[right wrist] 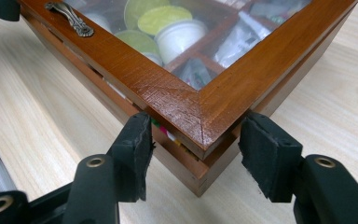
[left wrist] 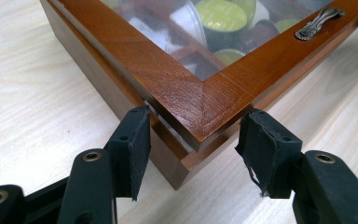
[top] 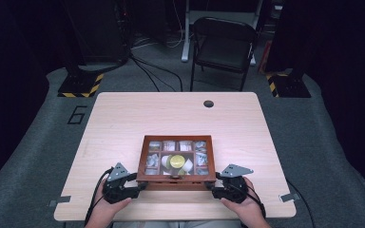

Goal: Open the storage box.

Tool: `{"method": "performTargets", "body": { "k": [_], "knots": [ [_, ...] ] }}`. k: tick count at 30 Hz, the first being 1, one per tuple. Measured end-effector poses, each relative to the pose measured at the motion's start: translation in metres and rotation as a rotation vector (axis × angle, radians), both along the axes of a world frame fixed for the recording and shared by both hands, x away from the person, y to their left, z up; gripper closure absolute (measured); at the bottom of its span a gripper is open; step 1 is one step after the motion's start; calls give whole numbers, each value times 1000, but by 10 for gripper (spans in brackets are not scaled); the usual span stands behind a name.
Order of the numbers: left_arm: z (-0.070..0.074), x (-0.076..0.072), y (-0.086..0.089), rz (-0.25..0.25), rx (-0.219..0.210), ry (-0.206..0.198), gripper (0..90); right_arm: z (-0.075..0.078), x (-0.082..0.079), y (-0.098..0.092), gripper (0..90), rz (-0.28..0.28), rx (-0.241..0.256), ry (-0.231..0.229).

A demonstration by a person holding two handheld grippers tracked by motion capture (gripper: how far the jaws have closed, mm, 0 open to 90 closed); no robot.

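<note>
Left gripper (top: 140,186) and right gripper (top: 213,189), jaws apart, straddle the wooden box's (top: 176,180) near corners; its glass lid (left wrist: 177,88) sits ajar and an uneven pinch could skew it

Claws (top: 138,186) (top: 212,189) flanking wooden box (top: 176,181)

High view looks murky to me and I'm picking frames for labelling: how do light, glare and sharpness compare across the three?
High view: dark surroundings, table lit, wooden box small and soft. Left gripper view: box corner sharp, pale glare on the glass lid. Right gripper view: evenly lit, a sheen on the varnished frame, far contents slightly blurred.
</note>
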State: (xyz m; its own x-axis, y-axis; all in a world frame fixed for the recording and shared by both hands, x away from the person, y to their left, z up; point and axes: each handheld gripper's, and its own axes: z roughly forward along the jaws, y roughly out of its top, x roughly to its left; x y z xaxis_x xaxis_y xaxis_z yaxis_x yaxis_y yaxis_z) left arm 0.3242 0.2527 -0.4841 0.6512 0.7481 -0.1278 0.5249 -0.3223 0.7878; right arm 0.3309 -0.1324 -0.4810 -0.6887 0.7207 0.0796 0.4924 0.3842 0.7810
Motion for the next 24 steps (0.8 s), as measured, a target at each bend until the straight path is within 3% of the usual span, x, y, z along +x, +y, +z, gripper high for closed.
{"method": "performTargets", "body": {
  "k": [1,7,8,9,13,24],
  "knots": [
    [1,1,1,-8,9,-5,437,1,0,0,435,1,6,-2],
    [11,4,-2,19,-44,6,426,9,1,-2,406,-12,34,-30],
    [13,6,-1,14,-27,-8,421,11,2,-2,399,-19,44,-31],
    [16,6,-2,21,-43,-2,416,13,2,-2,399,-22,52,-31],
    [26,9,-2,23,-36,-22,409,21,6,-4,392,-34,75,-32],
    [48,24,-1,54,-41,-46,388,49,19,-4,371,-38,94,-57]
  ]
}}
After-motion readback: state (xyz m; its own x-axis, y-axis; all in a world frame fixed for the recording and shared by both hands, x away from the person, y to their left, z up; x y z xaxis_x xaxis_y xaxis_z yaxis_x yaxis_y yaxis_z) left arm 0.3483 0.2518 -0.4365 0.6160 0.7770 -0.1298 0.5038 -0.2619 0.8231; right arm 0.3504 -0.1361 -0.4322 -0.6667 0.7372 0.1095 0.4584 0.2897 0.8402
